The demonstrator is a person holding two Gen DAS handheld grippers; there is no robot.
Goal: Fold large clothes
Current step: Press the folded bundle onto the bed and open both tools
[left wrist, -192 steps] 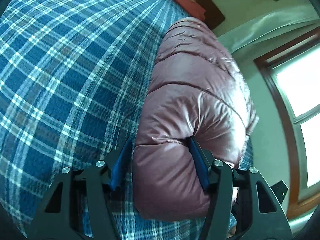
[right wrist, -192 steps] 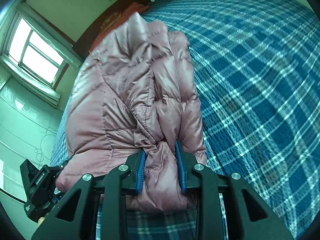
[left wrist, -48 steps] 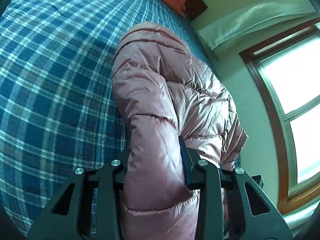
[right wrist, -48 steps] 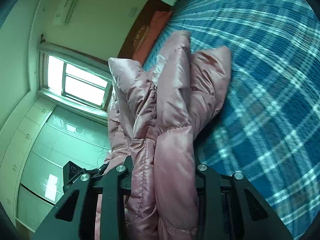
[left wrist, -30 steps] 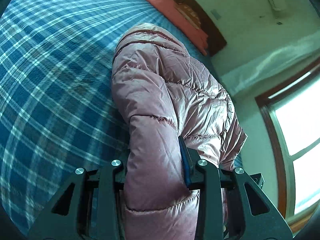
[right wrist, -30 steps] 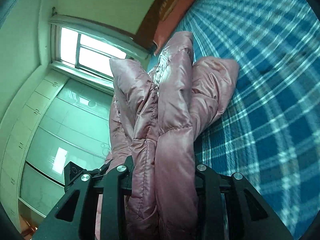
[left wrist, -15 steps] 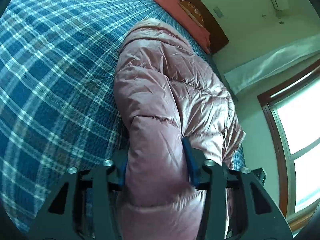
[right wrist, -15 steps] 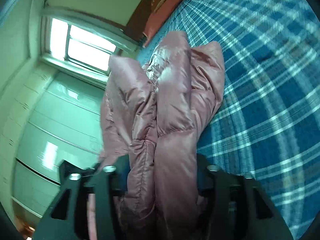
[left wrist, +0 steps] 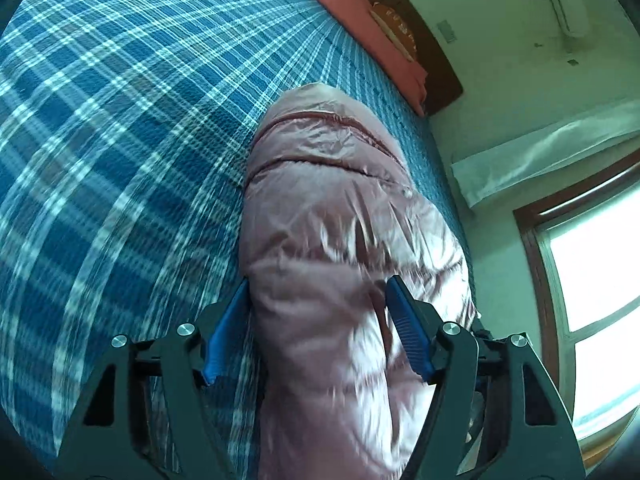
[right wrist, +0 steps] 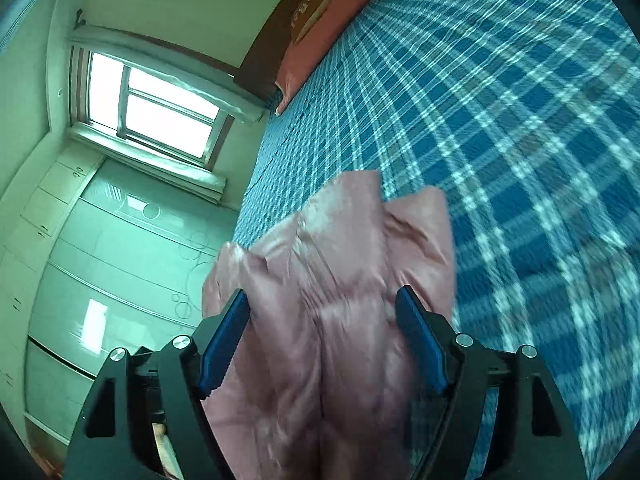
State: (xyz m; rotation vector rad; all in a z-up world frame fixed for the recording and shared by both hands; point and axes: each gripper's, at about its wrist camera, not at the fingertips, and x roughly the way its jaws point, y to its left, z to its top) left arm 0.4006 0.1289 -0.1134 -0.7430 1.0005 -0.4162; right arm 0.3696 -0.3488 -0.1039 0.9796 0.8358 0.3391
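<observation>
A shiny pink puffer jacket (left wrist: 332, 216) lies bunched on a blue plaid bedspread (left wrist: 120, 120). In the left wrist view my left gripper (left wrist: 318, 304) is open, its blue-padded fingers spread on both sides of a thick roll of the jacket. In the right wrist view the jacket (right wrist: 340, 280) also lies between my right gripper's (right wrist: 322, 312) open fingers, which stand wide apart with gaps to the fabric. Both views are motion-blurred near the fingers.
A pink pillow (left wrist: 360, 36) and dark wooden headboard (left wrist: 432, 60) sit at the bed's far end. A window (right wrist: 152, 108) and pale wardrobe doors (right wrist: 100, 280) are beyond the bed's edge. The plaid bedspread (right wrist: 500, 120) spreads wide beside the jacket.
Both grippers were shut on the jacket and held it lifted; now both have opened wide and the jacket has dropped lower onto the bed.
</observation>
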